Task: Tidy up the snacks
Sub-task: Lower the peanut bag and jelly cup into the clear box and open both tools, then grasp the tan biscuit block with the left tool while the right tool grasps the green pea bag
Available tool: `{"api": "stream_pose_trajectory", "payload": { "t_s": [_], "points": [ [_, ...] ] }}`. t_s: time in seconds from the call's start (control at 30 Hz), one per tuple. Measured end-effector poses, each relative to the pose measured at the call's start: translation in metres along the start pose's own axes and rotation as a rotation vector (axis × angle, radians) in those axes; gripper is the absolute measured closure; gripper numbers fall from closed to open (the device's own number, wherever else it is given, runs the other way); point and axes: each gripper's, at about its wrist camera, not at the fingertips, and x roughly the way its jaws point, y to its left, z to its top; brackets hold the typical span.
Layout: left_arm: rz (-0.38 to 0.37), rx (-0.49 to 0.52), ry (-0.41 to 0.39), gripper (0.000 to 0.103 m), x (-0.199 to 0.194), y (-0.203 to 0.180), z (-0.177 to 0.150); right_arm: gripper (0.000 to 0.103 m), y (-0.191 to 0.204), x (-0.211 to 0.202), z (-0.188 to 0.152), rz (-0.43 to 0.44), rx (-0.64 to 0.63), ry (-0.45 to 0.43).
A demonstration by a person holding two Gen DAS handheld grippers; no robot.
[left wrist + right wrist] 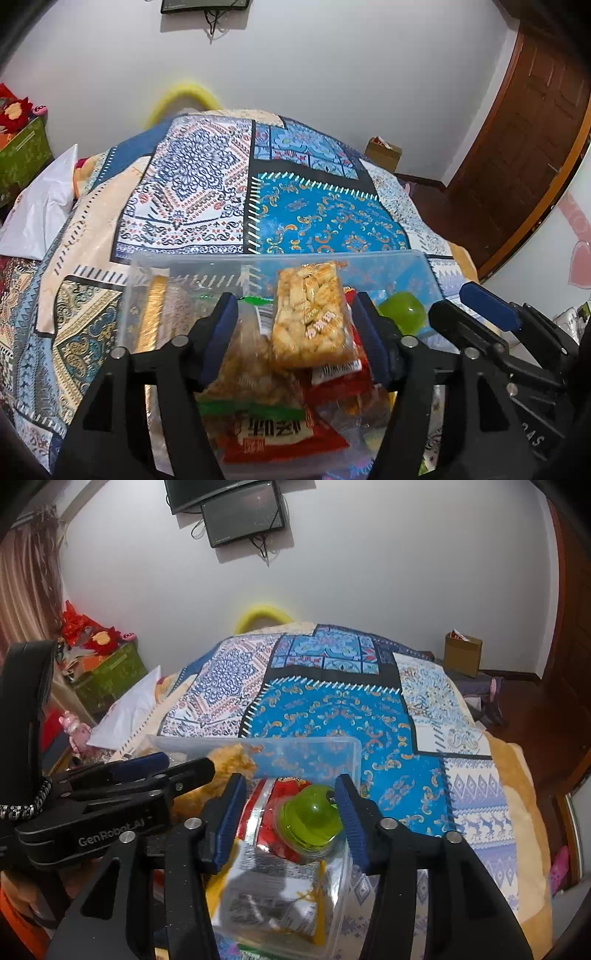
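Bedroom scene: white wall at back, patchwork bedspread [207,192] in blue, white and cream covering a bed, w/ a clear plastic bin [347,749] resting on it near the cameras.

Left gripper [293,328] hangs over the bin, jaws spread wide, nothing gripped. Between its blue pads [218,336] sits a crispy rice-cake pack [310,315], clear wrap, golden squares, lying on top of the other snacks, not touching either pad. Under it: red snack pouch [280,439] w/ white label, plus another pale bag to the left.

Right gripper [291,812] also over the bin, jaws apart. A green jelly cup [310,819] sits betw. them, close to the right pad; can't tell if it touches. Cup rests on a red wrapper [273,827] and a silver-backed packet [273,901], both inside the bin.

Each gripper shows in the other's view, just beside.

Further out: white pillow [40,214] at bed's left edge, green box [110,672] w/ red items, cardboard box [461,653] by the wall, wall-mounted screens [243,515], brown wooden door [517,147] at right.
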Motion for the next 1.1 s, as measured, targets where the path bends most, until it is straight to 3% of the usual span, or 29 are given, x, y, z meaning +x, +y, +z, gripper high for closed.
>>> {"api": "stream_pose_trajectory", "payload": {
  "t_s": [0.23, 0.3, 0.63, 0.8, 1.1],
  "points": [
    [-0.001, 0.054, -0.047, 0.03, -0.049, -0.006, -0.01, 0.045, 0.009, -0.037, -0.009, -0.006, -0.02, -0.034],
    [0.0, 0.068, -0.074, 0.013, -0.066, -0.007, -0.018, 0.043, 0.012, -0.047, -0.014, -0.013, -0.024, -0.045],
    [0.016, 0.116, -0.112, 0.007, -0.115, -0.011, -0.07, 0.034, 0.012, -0.079, -0.049, -0.014, -0.002, -0.035],
    [0.019, 0.136, -0.047, 0.006, -0.115, -0.012, -0.1, 0.034, 0.007, -0.086, -0.072, -0.016, 0.025, -0.004],
    [-0.047, 0.145, 0.097, 0.006, -0.091, -0.014, -0.155, 0.034, -0.003, -0.083, -0.107, -0.01, 0.077, 0.069]
  ]
}}
